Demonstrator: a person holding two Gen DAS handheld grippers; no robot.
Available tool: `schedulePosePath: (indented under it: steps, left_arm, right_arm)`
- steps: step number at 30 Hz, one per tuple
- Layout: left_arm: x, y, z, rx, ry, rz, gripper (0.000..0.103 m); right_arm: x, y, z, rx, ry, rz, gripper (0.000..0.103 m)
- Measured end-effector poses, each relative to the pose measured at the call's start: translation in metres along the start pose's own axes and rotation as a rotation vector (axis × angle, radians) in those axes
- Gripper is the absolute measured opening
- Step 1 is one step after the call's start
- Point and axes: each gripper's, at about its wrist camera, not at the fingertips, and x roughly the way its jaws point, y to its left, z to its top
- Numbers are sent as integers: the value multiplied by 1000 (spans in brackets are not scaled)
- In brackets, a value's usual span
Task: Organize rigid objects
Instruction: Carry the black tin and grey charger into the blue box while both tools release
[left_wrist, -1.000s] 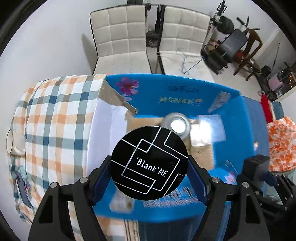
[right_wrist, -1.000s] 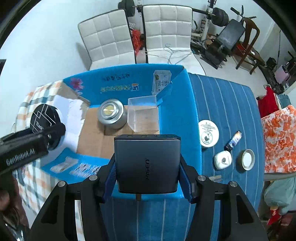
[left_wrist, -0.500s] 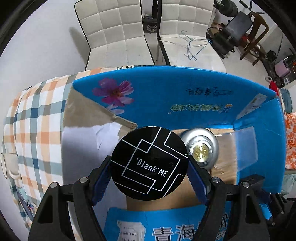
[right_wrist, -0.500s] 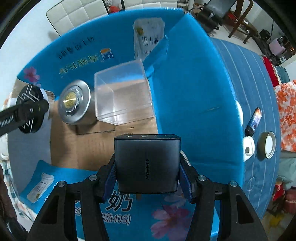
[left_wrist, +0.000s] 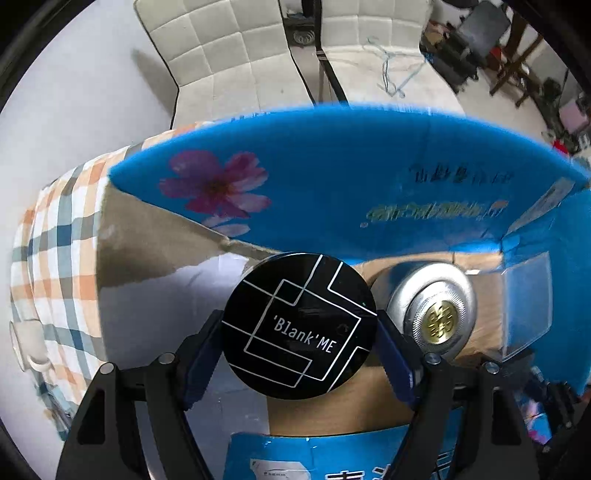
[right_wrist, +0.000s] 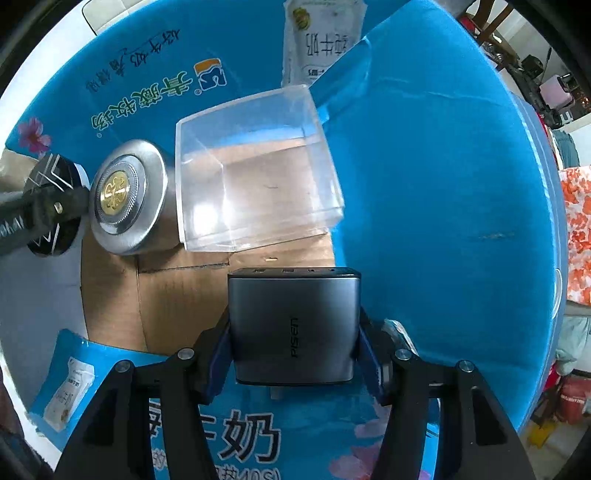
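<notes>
Over the blue box: my left tongs clamp a black disc beside the tin; right tongs grip the charger, bare cardboard floor directly ahead.

Box flap print: cut off by the bottom edge.
Far box wall: lettering blurred, unreadable.
Clear container: smeared by blur.

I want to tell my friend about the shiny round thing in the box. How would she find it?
Look inside the big blue cardboard box. On its brown floor, left of the clear plastic box, stands a silver tin. It's the only round metal thing, with a gold emblem on its lid.
</notes>
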Motion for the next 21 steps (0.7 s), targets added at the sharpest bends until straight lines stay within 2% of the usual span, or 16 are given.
schedulePosePath:
  steps: [3, 6, 12, 14, 17, 20, 21]
  left_arm:
    - [3, -1, -3, 7, 11, -2, 78]
    - [4, 0, -3, -3, 19, -32, 77]
    - [7, 3, -4, -13, 53, -57, 78]
    - [6, 2, -4, -17, 54, -60, 79]
    - [1, 2, -6, -22, 40, -62, 87]
    - [-6, 1, -8, -23, 22, -61, 103]
    - [-10, 3, -10, -31, 15, -71, 103]
  right_arm:
    - [6, 3, 2, 0, 23, 7, 62]
    - [8, -12, 10, 4, 62, 16, 62]
    - [6, -17, 16, 5, 79, 39, 65]
    - [6, -17, 19, 12, 86, 49, 77]
    - [-3, -19, 22, 12, 79, 61, 83]
    - [-14, -19, 21, 6, 71, 66, 85]
    - [-17, -20, 21, 3, 66, 65, 85]
